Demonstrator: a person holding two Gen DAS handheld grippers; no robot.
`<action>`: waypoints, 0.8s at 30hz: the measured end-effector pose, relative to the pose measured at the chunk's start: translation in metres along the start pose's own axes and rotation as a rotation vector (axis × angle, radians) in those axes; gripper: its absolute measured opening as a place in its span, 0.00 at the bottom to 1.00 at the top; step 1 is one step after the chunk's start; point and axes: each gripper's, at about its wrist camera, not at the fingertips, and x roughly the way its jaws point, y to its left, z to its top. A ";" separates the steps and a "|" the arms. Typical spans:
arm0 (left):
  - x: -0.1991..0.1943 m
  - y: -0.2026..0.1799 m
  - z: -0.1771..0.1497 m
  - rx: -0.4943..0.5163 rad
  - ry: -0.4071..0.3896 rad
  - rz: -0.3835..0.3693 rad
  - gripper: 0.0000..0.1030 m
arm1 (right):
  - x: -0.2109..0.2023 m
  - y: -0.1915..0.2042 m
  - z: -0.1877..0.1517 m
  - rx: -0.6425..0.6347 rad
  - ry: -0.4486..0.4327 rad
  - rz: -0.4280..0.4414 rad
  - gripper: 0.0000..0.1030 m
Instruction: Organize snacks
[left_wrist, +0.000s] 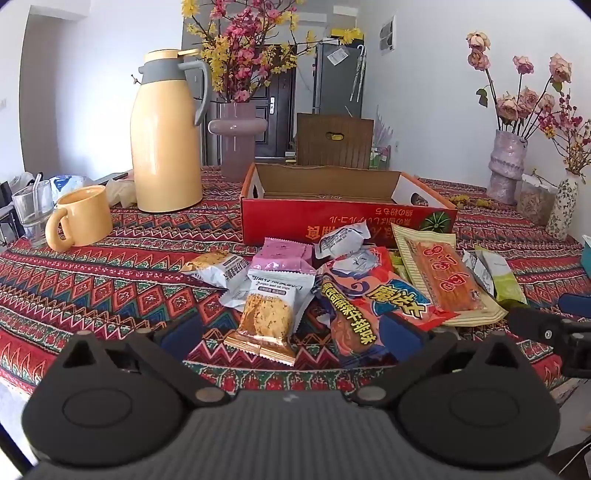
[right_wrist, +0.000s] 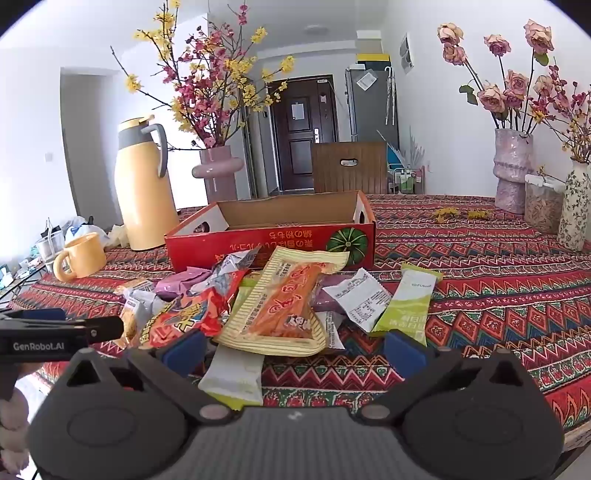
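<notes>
- Red open-topped cardboard box (left_wrist: 347, 218) sits mid-surface with no snack visible inside, so sorting looks barely begun.
- Crinkly foil snack packets (right_wrist: 280, 306) lie heaped just before the box, toward the near edge.
- Left tongs (left_wrist: 291, 332) hover low, spread apart around a clear-wrapped oat biscuit (left_wrist: 266, 314).
- Right tongs (right_wrist: 295, 349) are likewise apart, gripping nothing.

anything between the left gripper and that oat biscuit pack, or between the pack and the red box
Nothing visible blocks the left gripper: its open jaws already flank the oat biscuit pack. Toward the red box, the pink packet and a white wrapped snack lie between, so lifting over them looks necessary.
</notes>
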 end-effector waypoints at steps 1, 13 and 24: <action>0.001 0.000 0.000 0.001 0.003 -0.003 1.00 | 0.000 0.000 0.000 -0.001 0.000 -0.001 1.00; -0.010 -0.001 -0.001 -0.005 -0.038 -0.021 1.00 | 0.000 -0.002 -0.001 -0.008 0.000 -0.002 1.00; -0.011 -0.001 -0.001 -0.003 -0.049 -0.026 1.00 | 0.000 0.002 -0.002 -0.012 0.003 -0.007 1.00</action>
